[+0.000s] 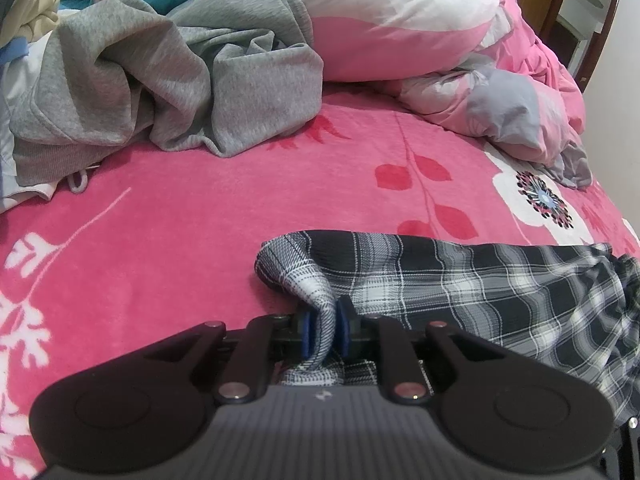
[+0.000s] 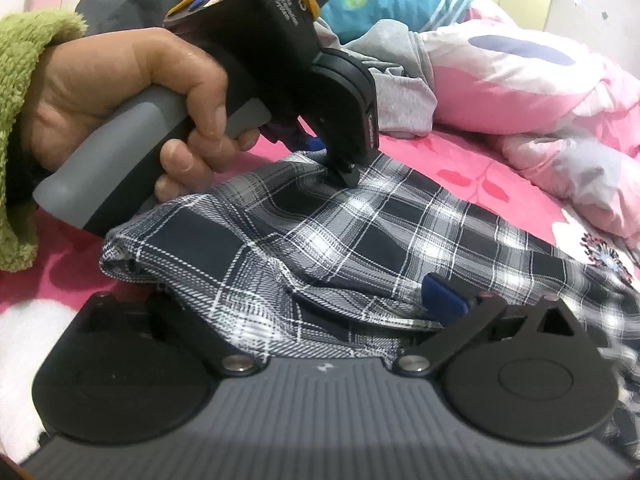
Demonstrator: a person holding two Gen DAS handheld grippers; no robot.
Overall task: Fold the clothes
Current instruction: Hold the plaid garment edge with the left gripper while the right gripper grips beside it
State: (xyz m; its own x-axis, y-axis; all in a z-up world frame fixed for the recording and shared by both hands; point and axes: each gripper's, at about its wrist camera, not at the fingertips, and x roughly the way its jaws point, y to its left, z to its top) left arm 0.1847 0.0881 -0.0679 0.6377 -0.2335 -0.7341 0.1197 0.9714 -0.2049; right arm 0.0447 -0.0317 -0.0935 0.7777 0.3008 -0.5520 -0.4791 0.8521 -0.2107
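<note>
A gray sweatshirt [image 1: 160, 76] lies crumpled at the far left of the bed, on a pink flowered blanket [image 1: 160, 220], with a pink and white quilt [image 1: 420, 40] bunched to its right. Nearer, the left tool [image 1: 323, 330] is pinched narrow on a raised fold at the left edge of the plaid shirt [image 1: 480, 300], the cloth squeezed between its blue pads [image 1: 307, 336]; the rest of the shirt spreads away to the right on the blanket. In the right wrist view, a hand [image 2: 120, 108] in a fuzzy green sleeve [image 2: 20, 120] grips the left tool's gray handle, and that tool's tip meets the shirt's far edge. The right tool [image 2: 320, 300] is spread wide at the shirt's near edge: the shirt drapes over its left finger and hides it, while the blue pad [image 2: 444, 296] of the other finger shows just beside the cloth on the right.
</note>
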